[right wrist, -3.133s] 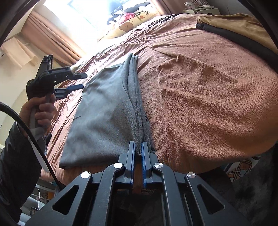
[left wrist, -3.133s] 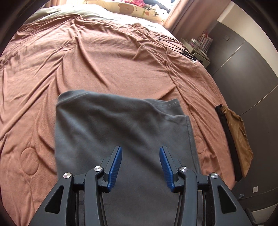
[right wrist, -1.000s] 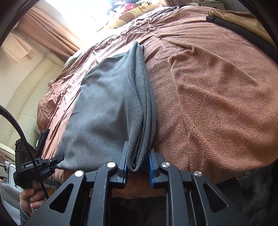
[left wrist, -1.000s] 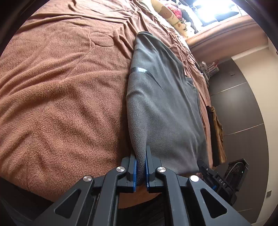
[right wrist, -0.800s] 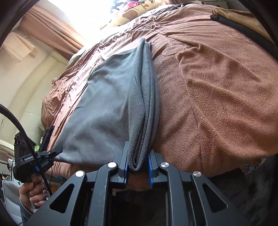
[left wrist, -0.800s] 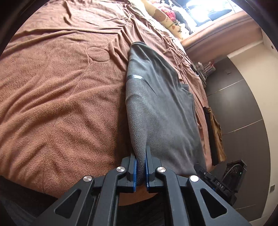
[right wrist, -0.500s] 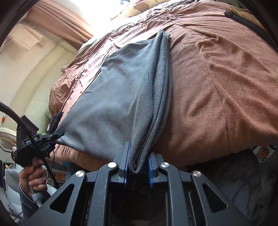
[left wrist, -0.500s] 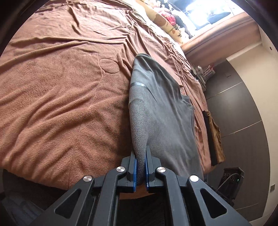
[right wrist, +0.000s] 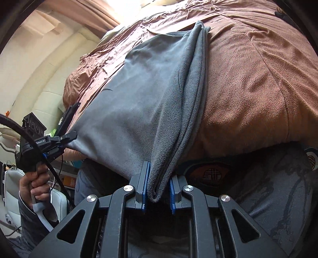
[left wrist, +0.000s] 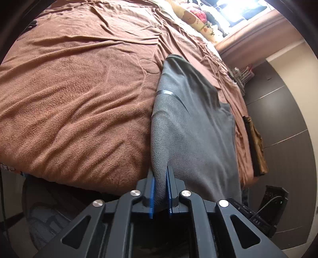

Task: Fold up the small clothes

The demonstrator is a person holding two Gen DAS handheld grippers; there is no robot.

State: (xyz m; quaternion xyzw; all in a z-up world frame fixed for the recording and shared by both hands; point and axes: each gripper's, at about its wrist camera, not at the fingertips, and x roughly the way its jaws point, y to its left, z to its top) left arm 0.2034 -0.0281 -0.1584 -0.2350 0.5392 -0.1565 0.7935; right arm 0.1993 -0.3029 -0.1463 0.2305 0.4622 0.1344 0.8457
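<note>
A grey fleece garment (left wrist: 188, 129), folded lengthwise, lies on the brown bedspread (left wrist: 79, 89), its near end pulled taut past the bed's edge. My left gripper (left wrist: 160, 178) pinches the near left corner; its jaws are opening, with cloth still filling the gap. My right gripper (right wrist: 159, 178) holds the bunched right corner of the garment (right wrist: 149, 89); its jaws are opening too, and the fabric still hangs between the pads. In the right wrist view the left gripper (right wrist: 67, 138) shows clamped on its corner, held by a hand (right wrist: 33, 184).
Folded tan and black clothes (left wrist: 255, 144) lie at the bed's far right edge beside a dark wardrobe (left wrist: 282, 111). Pillows (left wrist: 190, 17) sit at the head under a bright window. A dark patterned rug (right wrist: 278, 188) covers the floor below the bed.
Both grippers have drawn back from the bed, dragging the garment's near edge off the mattress edge and stretching it. Both pairs of pads stand slightly wider apart than before.
</note>
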